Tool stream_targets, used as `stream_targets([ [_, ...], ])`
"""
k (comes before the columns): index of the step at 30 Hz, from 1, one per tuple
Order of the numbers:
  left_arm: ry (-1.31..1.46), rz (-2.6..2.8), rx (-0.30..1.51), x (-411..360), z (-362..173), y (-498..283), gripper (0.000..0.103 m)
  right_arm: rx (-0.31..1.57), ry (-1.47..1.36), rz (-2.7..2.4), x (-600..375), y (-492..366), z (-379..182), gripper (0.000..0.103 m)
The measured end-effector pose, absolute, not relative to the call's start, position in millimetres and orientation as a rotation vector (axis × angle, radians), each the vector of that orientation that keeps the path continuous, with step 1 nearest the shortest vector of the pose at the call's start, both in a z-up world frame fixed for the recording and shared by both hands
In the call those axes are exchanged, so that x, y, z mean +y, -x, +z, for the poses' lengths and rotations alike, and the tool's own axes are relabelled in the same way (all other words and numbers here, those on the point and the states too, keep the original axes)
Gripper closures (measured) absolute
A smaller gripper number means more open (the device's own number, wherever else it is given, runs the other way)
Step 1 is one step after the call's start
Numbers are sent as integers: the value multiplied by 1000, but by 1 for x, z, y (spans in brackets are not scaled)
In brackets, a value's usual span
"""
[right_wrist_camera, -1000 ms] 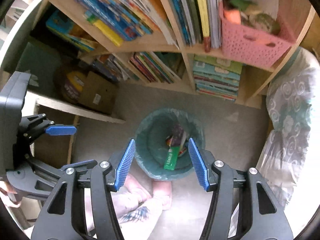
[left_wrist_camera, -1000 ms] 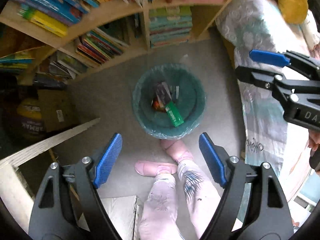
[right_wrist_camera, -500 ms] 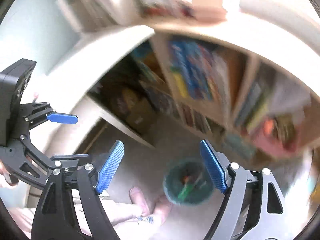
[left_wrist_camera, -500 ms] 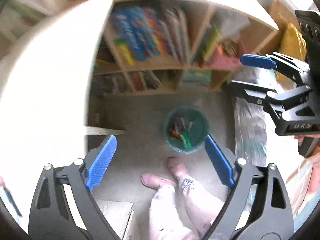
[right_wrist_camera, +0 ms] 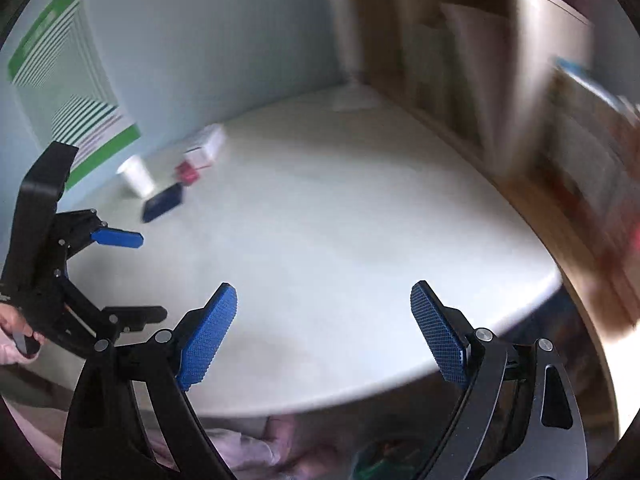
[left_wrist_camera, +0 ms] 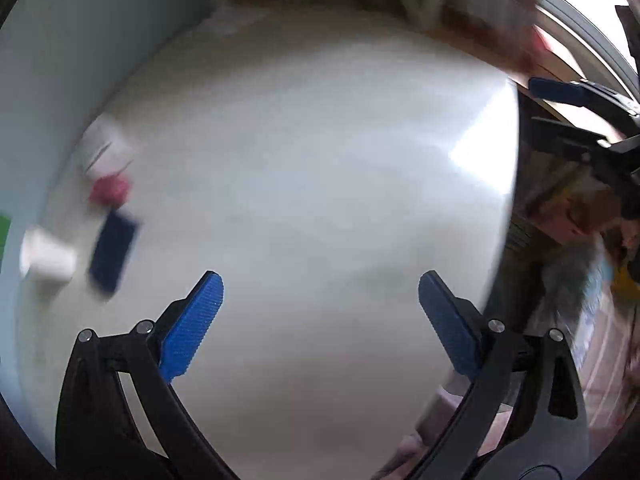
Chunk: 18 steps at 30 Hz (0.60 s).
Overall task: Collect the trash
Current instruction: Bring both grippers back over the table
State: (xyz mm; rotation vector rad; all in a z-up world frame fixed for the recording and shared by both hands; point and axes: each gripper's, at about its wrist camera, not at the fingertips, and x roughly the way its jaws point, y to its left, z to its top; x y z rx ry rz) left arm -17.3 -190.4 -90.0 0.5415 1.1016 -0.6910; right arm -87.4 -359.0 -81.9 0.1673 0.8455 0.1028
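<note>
Both views are blurred by motion. On the white table (right_wrist_camera: 340, 220), far left near the wall, sit a white paper cup (right_wrist_camera: 136, 176), a dark blue flat packet (right_wrist_camera: 162, 202), a small red item (right_wrist_camera: 188, 172) and a white box (right_wrist_camera: 208, 146). The left wrist view shows the same cup (left_wrist_camera: 46, 258), packet (left_wrist_camera: 114, 250), red item (left_wrist_camera: 110, 192) and box (left_wrist_camera: 106, 148). My left gripper (left_wrist_camera: 318, 292) hangs over the bare table (left_wrist_camera: 320, 160), jaws opening, nothing between them. My right gripper (right_wrist_camera: 324, 300) is above the table's near edge, jaws opening and empty.
The green-lined bin (right_wrist_camera: 376, 460) shows dimly below the table edge, by a person's pink-clad legs (right_wrist_camera: 248, 448). A wooden bookshelf (right_wrist_camera: 460, 80) stands along the table's right side. A green-and-white poster (right_wrist_camera: 68, 80) hangs on the pale wall.
Both grippers have risen from over the bin on the floor to above the white table and rolled. Their jaws have spread wider. The bin has dropped almost out of view.
</note>
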Motion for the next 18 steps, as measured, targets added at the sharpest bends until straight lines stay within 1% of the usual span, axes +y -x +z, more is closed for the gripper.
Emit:
stream_targets([
  [3,-494,-601,1109,-153,-88,-11,7,843,-116,175,-327,54,-74,15],
  [10,-417,-469,1120,-92,-89,-56,7,858,-29,322,-270,-15,-70,15],
  [18,-353,-411,1134,-45,-92,-94,7,882,40,455,-216,-78,-72,15],
])
